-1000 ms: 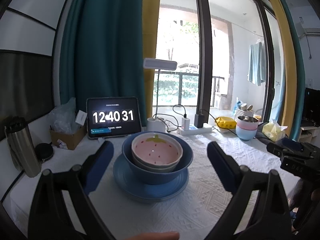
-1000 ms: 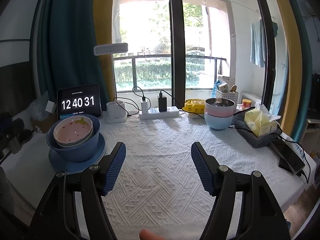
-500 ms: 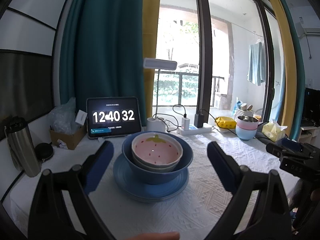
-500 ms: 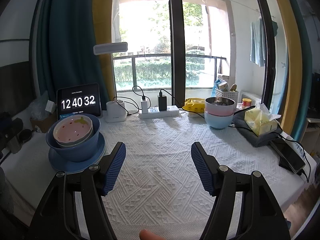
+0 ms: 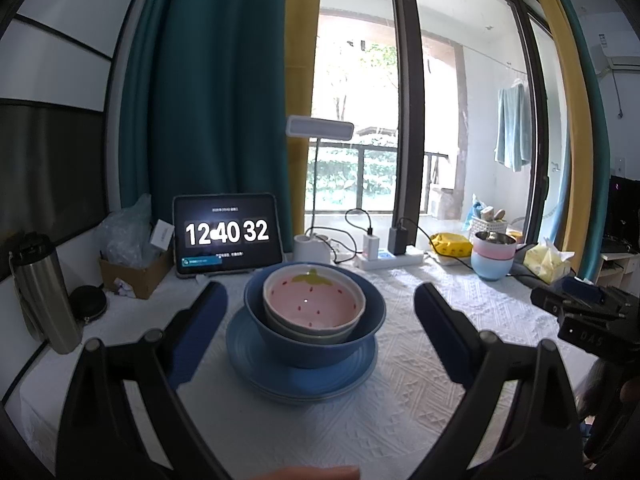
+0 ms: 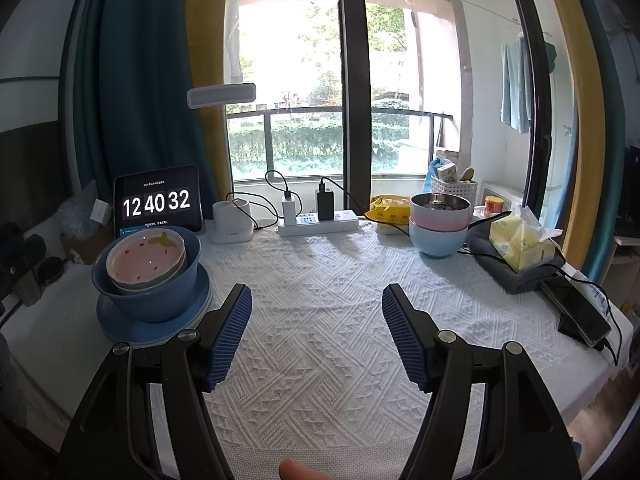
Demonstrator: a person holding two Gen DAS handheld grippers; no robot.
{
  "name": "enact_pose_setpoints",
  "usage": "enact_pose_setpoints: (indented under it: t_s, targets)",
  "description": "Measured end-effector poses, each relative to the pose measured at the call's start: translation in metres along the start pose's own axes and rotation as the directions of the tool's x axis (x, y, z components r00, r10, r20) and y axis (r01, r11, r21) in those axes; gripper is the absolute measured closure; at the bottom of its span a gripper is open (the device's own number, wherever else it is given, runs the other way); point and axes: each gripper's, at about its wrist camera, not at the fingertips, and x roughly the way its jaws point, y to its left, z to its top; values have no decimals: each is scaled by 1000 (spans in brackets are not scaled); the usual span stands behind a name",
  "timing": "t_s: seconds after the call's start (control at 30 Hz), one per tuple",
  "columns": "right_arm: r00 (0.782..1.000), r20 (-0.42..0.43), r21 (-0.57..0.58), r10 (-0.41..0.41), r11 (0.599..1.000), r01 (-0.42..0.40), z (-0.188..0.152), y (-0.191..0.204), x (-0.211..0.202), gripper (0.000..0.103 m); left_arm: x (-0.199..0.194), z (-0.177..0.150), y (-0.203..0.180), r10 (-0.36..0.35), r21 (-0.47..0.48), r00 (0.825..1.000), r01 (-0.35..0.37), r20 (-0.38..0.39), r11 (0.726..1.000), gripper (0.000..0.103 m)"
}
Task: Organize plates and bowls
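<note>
A pink strawberry bowl (image 5: 312, 306) sits nested in a dark blue bowl (image 5: 320, 348), which stands on a blue plate (image 5: 280, 376) on the white tablecloth. My left gripper (image 5: 320, 328) is open, its fingers either side of this stack and apart from it. From the right wrist the same stack shows at the left: pink strawberry bowl (image 6: 146, 260), dark blue bowl (image 6: 152, 300), blue plate (image 6: 120, 328). My right gripper (image 6: 316, 328) is open over bare cloth with nothing between its fingers. A pink bowl stacked in a light blue bowl (image 6: 438, 224) stands at the far right.
Along the back stand a tablet clock (image 6: 158, 206), a lamp base (image 6: 232, 222) and a power strip with cables (image 6: 318, 222). A tissue pack on a grey cloth (image 6: 520, 244) and a phone (image 6: 580, 312) lie right. A steel flask (image 5: 44, 292) and cardboard box (image 5: 134, 270) stand left.
Only the clock has ticked from 31 to 32. Both grippers and the dishes have stayed put.
</note>
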Motion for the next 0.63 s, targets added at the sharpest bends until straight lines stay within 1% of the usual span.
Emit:
enact_pose_setpoints:
  t_s: [0.47, 0.63]
  targets:
    - [1000, -1, -1, 0, 1000, 0, 0, 0, 0, 32, 0, 0, 0, -1, -3, 1000, 1, 0, 1000, 8]
    - [1000, -1, 1, 0, 1000, 0, 1, 0, 0, 32, 0, -1, 0, 11, -6, 1000, -11, 0, 1000, 8]
